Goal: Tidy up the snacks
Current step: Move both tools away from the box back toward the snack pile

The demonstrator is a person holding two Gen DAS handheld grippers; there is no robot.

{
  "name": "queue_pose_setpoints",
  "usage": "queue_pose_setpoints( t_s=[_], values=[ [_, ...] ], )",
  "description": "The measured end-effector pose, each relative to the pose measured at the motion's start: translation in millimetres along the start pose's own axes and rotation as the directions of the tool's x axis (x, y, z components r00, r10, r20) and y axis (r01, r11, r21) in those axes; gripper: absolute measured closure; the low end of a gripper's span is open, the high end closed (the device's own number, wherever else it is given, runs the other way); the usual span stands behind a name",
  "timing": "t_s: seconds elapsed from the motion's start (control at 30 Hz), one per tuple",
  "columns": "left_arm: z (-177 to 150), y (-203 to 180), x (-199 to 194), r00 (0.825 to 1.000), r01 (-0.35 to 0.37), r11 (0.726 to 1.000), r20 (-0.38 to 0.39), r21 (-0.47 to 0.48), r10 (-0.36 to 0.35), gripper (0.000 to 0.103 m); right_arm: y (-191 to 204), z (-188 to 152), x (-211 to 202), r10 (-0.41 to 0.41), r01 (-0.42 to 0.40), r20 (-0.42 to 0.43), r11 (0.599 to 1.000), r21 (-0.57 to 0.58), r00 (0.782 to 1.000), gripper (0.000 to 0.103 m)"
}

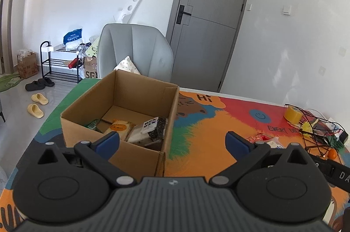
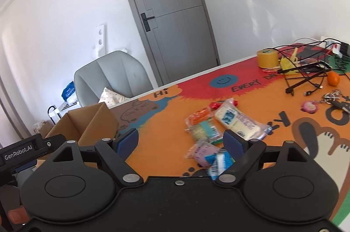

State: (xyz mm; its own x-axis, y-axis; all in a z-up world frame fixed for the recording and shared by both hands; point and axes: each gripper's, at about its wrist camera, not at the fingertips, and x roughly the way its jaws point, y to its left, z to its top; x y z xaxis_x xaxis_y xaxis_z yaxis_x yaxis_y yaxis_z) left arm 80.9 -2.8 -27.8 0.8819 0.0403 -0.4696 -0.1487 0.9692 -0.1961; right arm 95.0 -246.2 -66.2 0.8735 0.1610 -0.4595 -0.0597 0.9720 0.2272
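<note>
An open cardboard box (image 1: pixel 140 151) stands on the colourful table mat, holding several snack packs (image 1: pixel 151 129). My left gripper (image 1: pixel 172 141) hovers open and empty over the box's near right corner. In the right wrist view the same box (image 2: pixel 87 122) sits at the left. A cluster of loose snack packets lies on the orange mat: a large white and blue pack (image 2: pixel 238 121), an orange pack (image 2: pixel 198 116), a striped pack (image 2: pixel 204 131), a pink pack (image 2: pixel 202 152). My right gripper (image 2: pixel 181 143) is open with nothing between its pads, just left of the cluster.
A yellow tape roll (image 2: pixel 266 58), tangled black cables (image 2: pixel 306 76), an orange (image 2: pixel 333 78) and keys (image 2: pixel 332 98) crowd the table's far right. A grey chair (image 1: pixel 135 50) stands behind the box. A grey door, a shoe rack and slippers lie beyond.
</note>
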Motion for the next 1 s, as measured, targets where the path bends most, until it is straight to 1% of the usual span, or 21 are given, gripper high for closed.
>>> queue_pose_setpoints(
  t_s=[0.07, 0.1, 0.2, 0.47, 0.57, 0.63, 0.77, 0.87, 0.9, 1.0],
  values=[
    [-3, -6, -1, 0.999, 0.037, 0.999, -0.006, 0.014, -0.037, 0.001, -8, -1, -2, -0.017, 0.017, 0.000, 1.000, 0.007, 1.000, 0.018],
    [-4, -8, -2, 0.999, 0.044, 0.999, -0.009, 0.022, -0.044, 0.001, -12, -1, -3, -0.024, 0.024, -0.001, 1.000, 0.010, 1.000, 0.018],
    [-10, -19, -1, 0.999, 0.047, 0.998, -0.017, 0.043, -0.046, 0.001, -24, -4, -6, -0.041, 0.042, -0.007, 0.999, 0.019, 0.999, 0.018],
    [-27, -45, 6, 0.995, 0.091, 0.992, -0.056, 0.090, -0.086, 0.001, -51, -15, -4, -0.075, 0.077, -0.037, 0.996, 0.049, 0.996, 0.019],
    [-35, -53, 10, 0.993, 0.105, 0.989, -0.071, 0.102, -0.098, 0.001, -58, -22, 0, -0.081, 0.085, -0.058, 0.995, 0.054, 0.995, 0.021],
    [-39, -58, 13, 0.991, 0.114, 0.988, -0.081, 0.103, -0.106, 0.001, -63, -25, 3, -0.079, 0.083, -0.073, 0.995, 0.062, 0.994, 0.026],
    [-47, -69, 22, 0.989, 0.121, 0.986, -0.097, 0.115, -0.110, 0.001, -70, -29, 9, -0.077, 0.083, -0.084, 0.994, 0.067, 0.993, 0.026],
    [-53, -73, 32, 0.986, 0.128, 0.986, -0.123, 0.102, -0.115, 0.001, -76, -31, 14, -0.068, 0.076, -0.093, 0.994, 0.078, 0.993, 0.028],
    [-55, -74, 35, 0.986, 0.122, 0.987, -0.130, 0.101, -0.109, 0.001, -77, -31, 15, -0.064, 0.073, -0.097, 0.994, 0.085, 0.993, 0.030],
    [-63, -79, 45, 0.985, 0.109, 0.989, -0.147, 0.104, -0.093, 0.001, -81, -34, 23, -0.044, 0.053, -0.100, 0.994, 0.091, 0.994, 0.031]
  ],
)
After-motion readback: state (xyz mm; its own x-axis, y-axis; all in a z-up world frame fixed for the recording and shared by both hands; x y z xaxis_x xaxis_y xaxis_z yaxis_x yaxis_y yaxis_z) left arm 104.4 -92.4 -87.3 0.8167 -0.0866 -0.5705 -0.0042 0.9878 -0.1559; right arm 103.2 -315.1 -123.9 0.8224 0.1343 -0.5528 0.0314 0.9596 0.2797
